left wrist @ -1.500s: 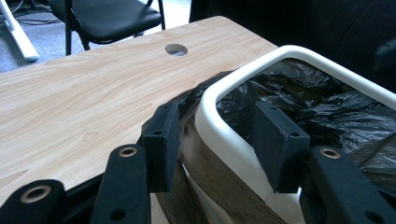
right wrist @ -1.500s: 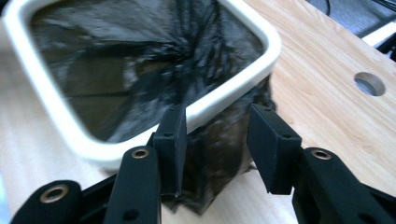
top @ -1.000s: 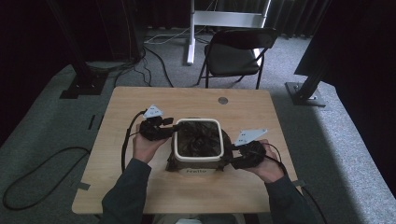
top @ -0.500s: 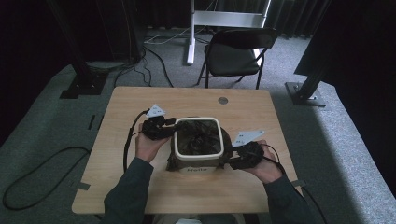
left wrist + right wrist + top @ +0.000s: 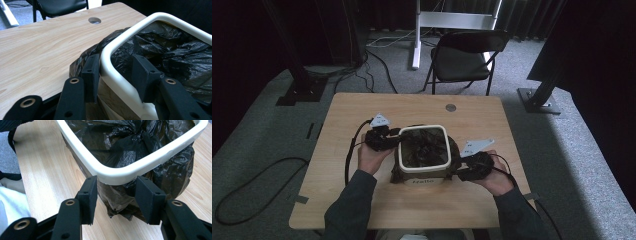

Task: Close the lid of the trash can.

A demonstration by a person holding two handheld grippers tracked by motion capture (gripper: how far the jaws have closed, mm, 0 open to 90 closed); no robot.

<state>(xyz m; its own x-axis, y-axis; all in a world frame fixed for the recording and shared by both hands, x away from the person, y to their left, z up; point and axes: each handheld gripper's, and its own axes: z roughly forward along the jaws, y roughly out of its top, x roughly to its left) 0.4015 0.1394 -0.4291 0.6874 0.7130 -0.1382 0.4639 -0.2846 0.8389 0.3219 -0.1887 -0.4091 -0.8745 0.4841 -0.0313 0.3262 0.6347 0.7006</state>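
A small bin with a white rim and a black bag liner stands mid-table. My left gripper is at its far left corner. Its jaws have just been closing and straddle the rim: one pad outside on the folded-over bag, the other inside against the liner. My right gripper is at the bin's near right corner. Its jaws have just been closing and flank the bag overhang below the rim, without squeezing it.
The wooden table has a round cable hole near its far edge. A black folding chair stands beyond the table. Stand bases and cables lie on the carpet around it.
The left gripper has edged in onto the bin's corner and its jaws have narrowed around the rim. The right gripper's jaws have narrowed a little; that hand stays put.
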